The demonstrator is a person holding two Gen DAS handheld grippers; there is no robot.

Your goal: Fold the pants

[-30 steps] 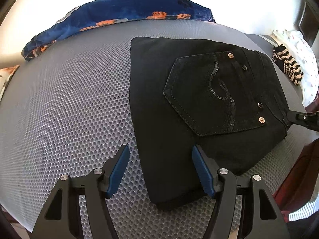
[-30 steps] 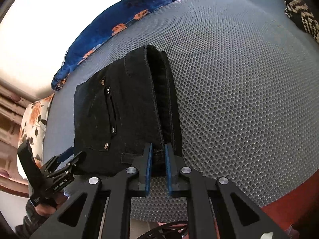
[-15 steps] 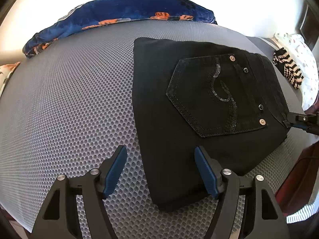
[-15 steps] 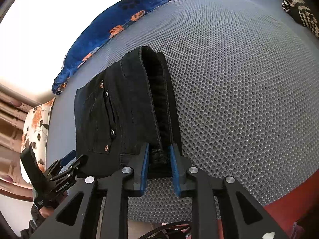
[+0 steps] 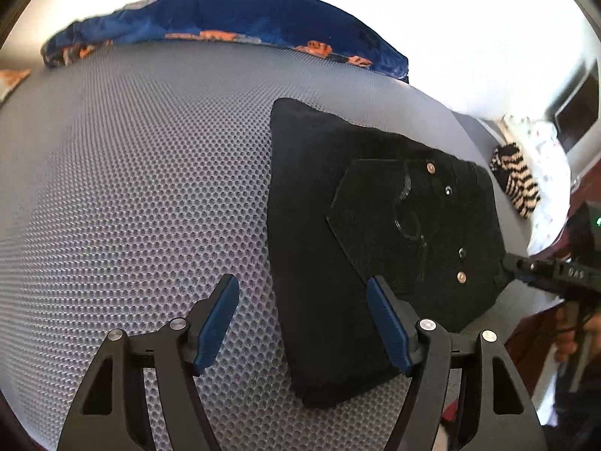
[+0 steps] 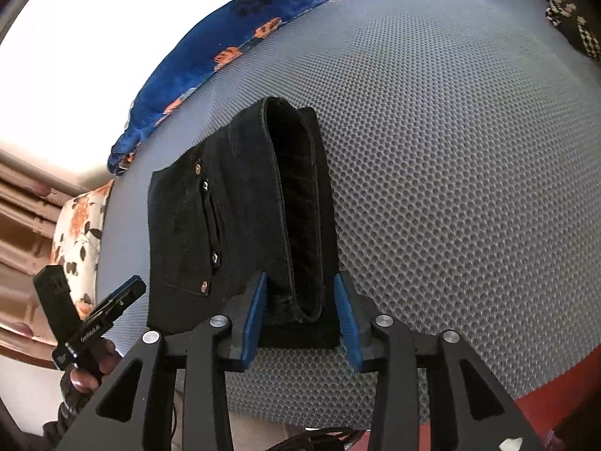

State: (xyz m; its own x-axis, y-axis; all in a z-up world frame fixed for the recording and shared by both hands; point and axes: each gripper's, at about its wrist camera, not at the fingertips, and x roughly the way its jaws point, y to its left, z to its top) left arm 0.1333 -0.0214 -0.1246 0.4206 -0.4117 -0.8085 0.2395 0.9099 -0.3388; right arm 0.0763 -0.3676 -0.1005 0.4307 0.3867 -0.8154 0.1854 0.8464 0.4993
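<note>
Seen from the left wrist, the black pants (image 5: 375, 233) lie folded into a compact bundle on the grey mesh mattress (image 5: 131, 188), back pocket up, with the left gripper (image 5: 302, 325) hovering above the bundle's near corner, its blue pads wide apart and clamped on nothing. One pad hangs over bare mattress, the other over the cloth, a stance that looks like a release rather than a grasp. Compared with a second ago, this view has swung so the bundle sits further right and the blue floral blanket (image 5: 225, 18) spans more of the top; the jaws stand a little wider. At the bundle's far edge the right gripper (image 5: 505, 267) meets the waistband. From the right wrist, the right gripper (image 6: 300, 314) straddles the thick folded edge of the pants (image 6: 210, 225), jaws opening, the cloth between the pads but no longer pinched, apparently to let the fold settle flat. A second ago those pads were nearly together on that edge. The fold appears essentially finished.
</note>
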